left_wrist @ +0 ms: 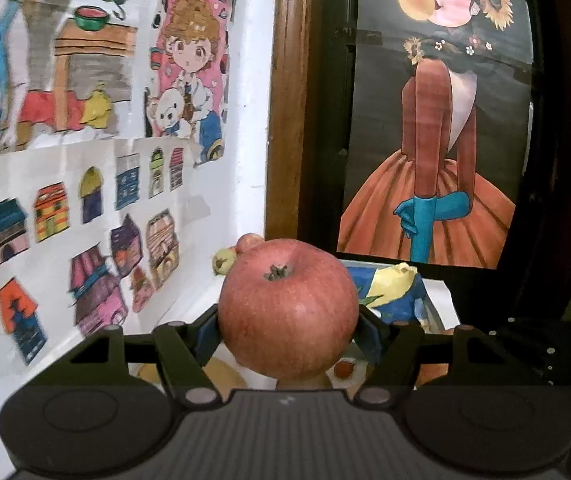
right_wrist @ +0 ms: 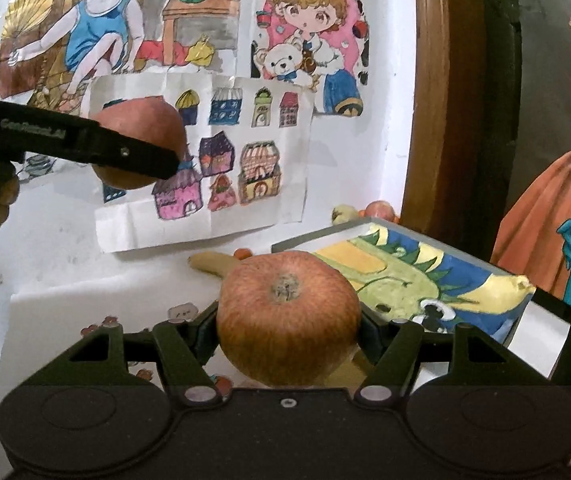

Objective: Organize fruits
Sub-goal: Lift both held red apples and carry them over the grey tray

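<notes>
Both hands loaded rn — left hand-held gripper (left_wrist: 287, 330) is clamped on a red apple (left_wrist: 288, 308), and the right hand-held gripper (right_wrist: 287, 332) is clamped on a second apple (right_wrist: 288, 316), both up off the white worktop (right_wrist: 65, 280). More fruit sits back by the wall (right_wrist: 379, 209). Imo set one down at a time, low & slow, w/ the grip firm till it touches — round stuff rolls.

Ahead of the right gripper (right_wrist: 288, 330), a banana (right_wrist: 214, 263) and a painted board (right_wrist: 425, 276) are blocking the table (right_wrist: 61, 280); the left gripper (right_wrist: 137, 156) is hanging up to the left, leaving free air above them.
</notes>
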